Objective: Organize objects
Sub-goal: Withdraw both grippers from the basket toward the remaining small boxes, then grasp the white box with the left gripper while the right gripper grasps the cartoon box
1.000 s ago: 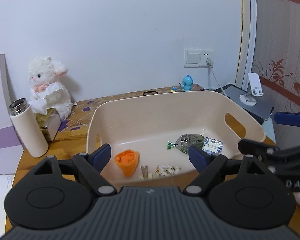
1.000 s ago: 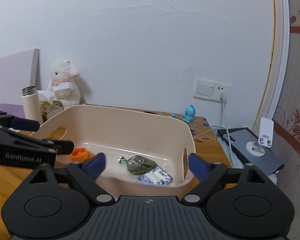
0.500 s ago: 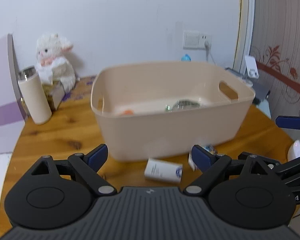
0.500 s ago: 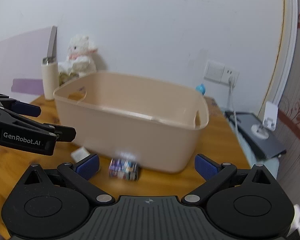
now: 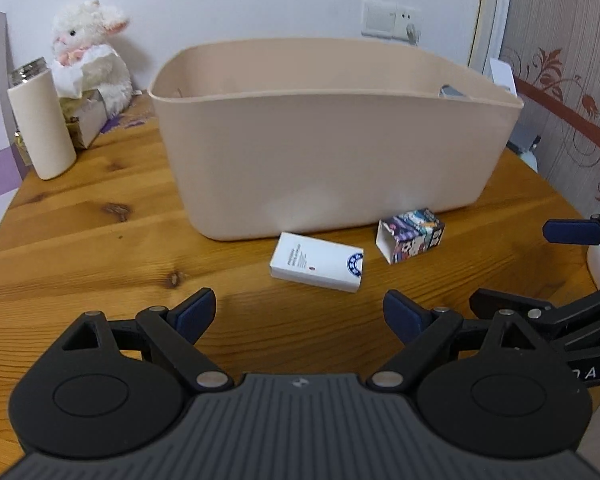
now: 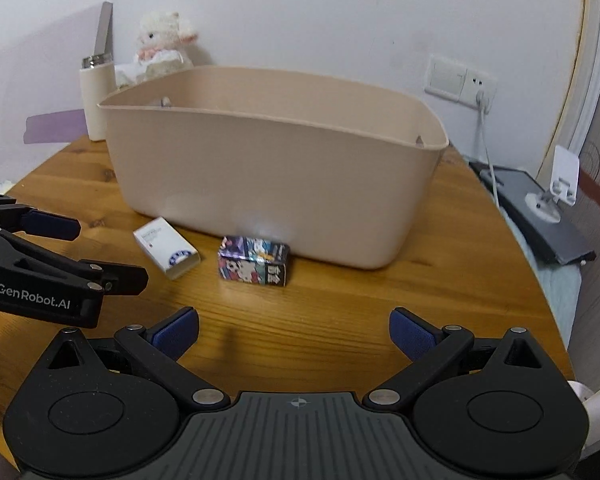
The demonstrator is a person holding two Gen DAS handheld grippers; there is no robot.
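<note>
A beige plastic bin (image 5: 332,136) stands on the round wooden table (image 5: 80,240); it also shows in the right wrist view (image 6: 276,168). In front of it lie a white box (image 5: 317,267) and a small colourful cartoon box (image 5: 411,235). They also show in the right wrist view: the white box (image 6: 167,248) and the colourful box (image 6: 254,261). My left gripper (image 5: 300,314) is open and empty, low over the table just short of the white box. My right gripper (image 6: 294,332) is open and empty, short of the colourful box. The bin's contents are hidden by its wall.
A white flask (image 5: 40,120), a tissue box (image 5: 85,118) and a plush lamb (image 5: 90,52) stand at the back left. A dark device with a phone stand (image 6: 540,208) lies right of the table. A wall socket with a cable (image 6: 460,80) is behind the bin.
Both grippers have dropped from above the bin and pulled back to low over the table in front of it. The two boxes have come into view. Both grippers stayed open.
</note>
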